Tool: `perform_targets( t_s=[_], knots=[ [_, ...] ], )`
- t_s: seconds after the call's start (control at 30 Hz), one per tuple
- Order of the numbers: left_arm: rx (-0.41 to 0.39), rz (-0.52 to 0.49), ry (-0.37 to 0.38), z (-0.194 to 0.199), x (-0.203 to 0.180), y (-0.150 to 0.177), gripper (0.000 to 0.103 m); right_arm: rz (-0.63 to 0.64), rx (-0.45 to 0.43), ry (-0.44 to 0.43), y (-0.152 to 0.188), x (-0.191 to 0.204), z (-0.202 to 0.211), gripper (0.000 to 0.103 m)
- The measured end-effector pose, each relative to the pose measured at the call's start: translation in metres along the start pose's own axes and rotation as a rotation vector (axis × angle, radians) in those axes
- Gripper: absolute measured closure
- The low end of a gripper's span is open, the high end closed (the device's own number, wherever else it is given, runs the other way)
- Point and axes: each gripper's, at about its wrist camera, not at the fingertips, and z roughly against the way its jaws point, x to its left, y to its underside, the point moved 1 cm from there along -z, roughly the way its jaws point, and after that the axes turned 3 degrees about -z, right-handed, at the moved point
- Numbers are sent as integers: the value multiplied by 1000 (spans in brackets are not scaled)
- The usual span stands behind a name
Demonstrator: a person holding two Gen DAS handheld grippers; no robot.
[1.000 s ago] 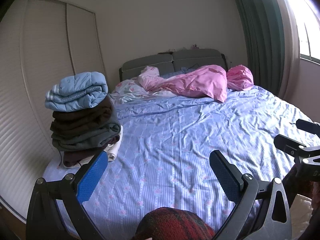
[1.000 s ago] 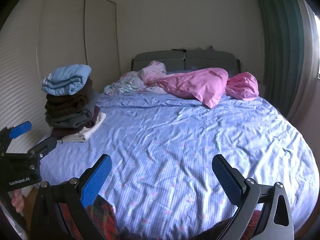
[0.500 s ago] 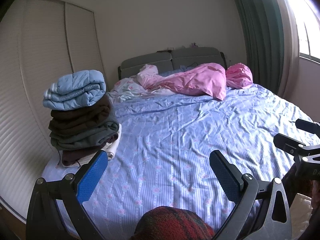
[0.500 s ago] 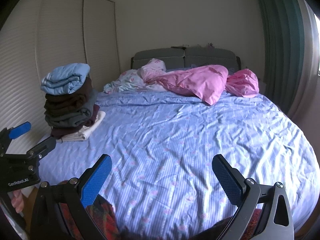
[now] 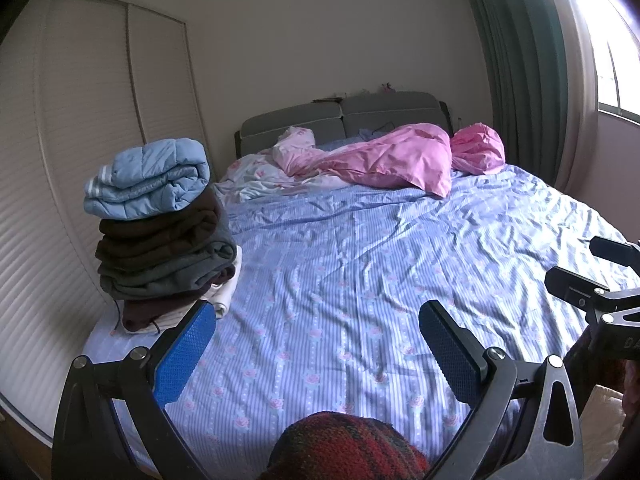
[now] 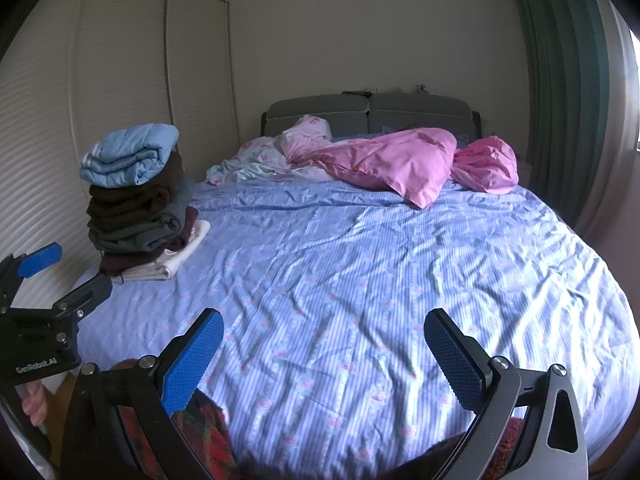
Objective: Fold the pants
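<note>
A red and dark plaid garment (image 5: 344, 450) bulges at the bottom edge of the left wrist view, just below my left gripper (image 5: 318, 312), which is open and empty above the foot of the bed. The same plaid cloth (image 6: 208, 440) shows at the bottom left of the right wrist view, below my right gripper (image 6: 322, 322), also open and empty. Most of the garment is hidden below both views. The left gripper (image 6: 40, 280) shows at the left edge of the right wrist view. The right gripper (image 5: 588, 268) shows at the right edge of the left wrist view.
A bed with a blue striped floral sheet (image 5: 360, 264) fills both views. A stack of folded clothes (image 5: 160, 224) topped by a light blue quilted piece stands at its left edge. Pink bedding (image 5: 400, 160) lies by the grey headboard (image 5: 340, 116). Wardrobe doors left, green curtain right.
Both views have drifted slightly: the bed and the clothes stack sit a little lower in the frames than before. Both grippers stay open and empty.
</note>
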Motion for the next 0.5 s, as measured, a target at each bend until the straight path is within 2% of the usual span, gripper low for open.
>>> perform_targets(
  t_s=[0.5],
  knots=[
    [-3, -13, 9, -2, 0, 5, 0, -1, 1, -1, -1, -1, 0, 1]
  ],
)
